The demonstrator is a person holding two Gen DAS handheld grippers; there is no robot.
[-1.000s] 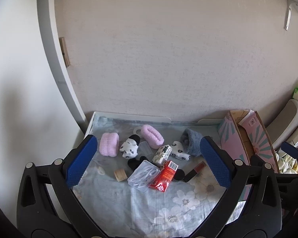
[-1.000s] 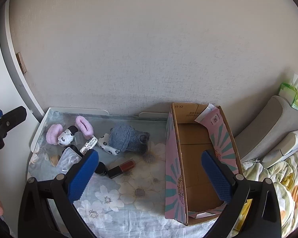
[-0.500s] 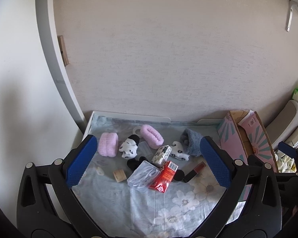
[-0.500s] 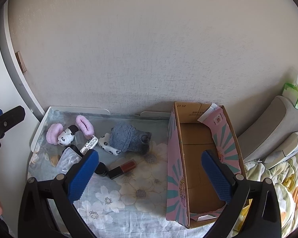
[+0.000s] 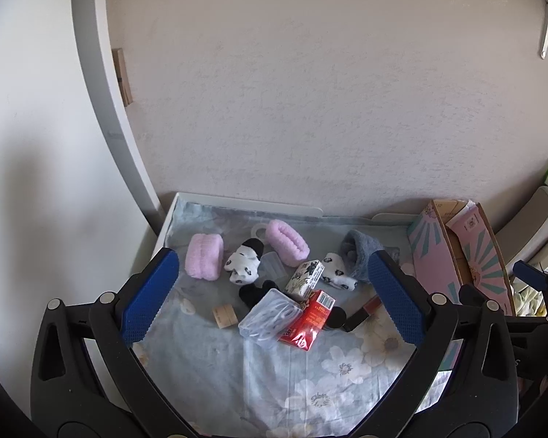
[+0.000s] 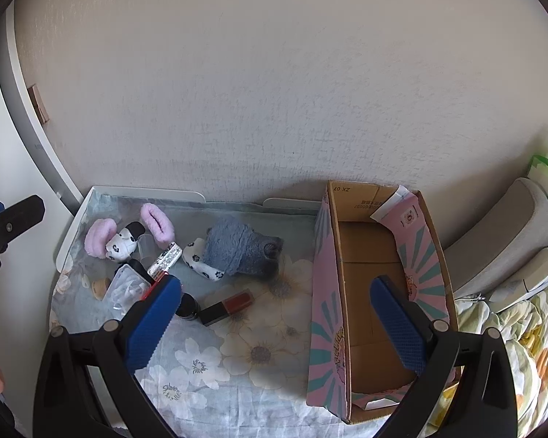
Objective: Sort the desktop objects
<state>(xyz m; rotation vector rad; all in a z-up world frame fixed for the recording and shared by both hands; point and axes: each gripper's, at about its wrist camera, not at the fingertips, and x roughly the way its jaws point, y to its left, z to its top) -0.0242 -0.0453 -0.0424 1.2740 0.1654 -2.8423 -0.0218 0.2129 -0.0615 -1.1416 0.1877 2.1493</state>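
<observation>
A pile of small things lies on the floral cloth: two pink scrunchies (image 5: 204,261) (image 5: 288,242), black-and-white socks (image 5: 244,262), a grey sock (image 6: 237,246), a patterned packet (image 5: 305,279), a red packet (image 5: 310,323), a clear plastic case (image 5: 270,317), a wooden piece (image 5: 224,315) and a dark red lipstick (image 6: 227,306). An open pink cardboard box (image 6: 380,292) stands at the right, empty inside. My left gripper (image 5: 272,301) is open and empty, held above the pile. My right gripper (image 6: 274,323) is open and empty, above the cloth beside the box.
The table (image 6: 69,233) stands against a textured wall, with a white raised rim at the back and left. A bed with pillows (image 6: 511,241) and a floral quilt (image 6: 511,346) lies to the right of the box. The left gripper's tip (image 6: 14,215) shows at the left edge.
Both cameras have shifted slightly; the scene has slid a little in each view. Nothing on the table has moved and both grippers stay open.
</observation>
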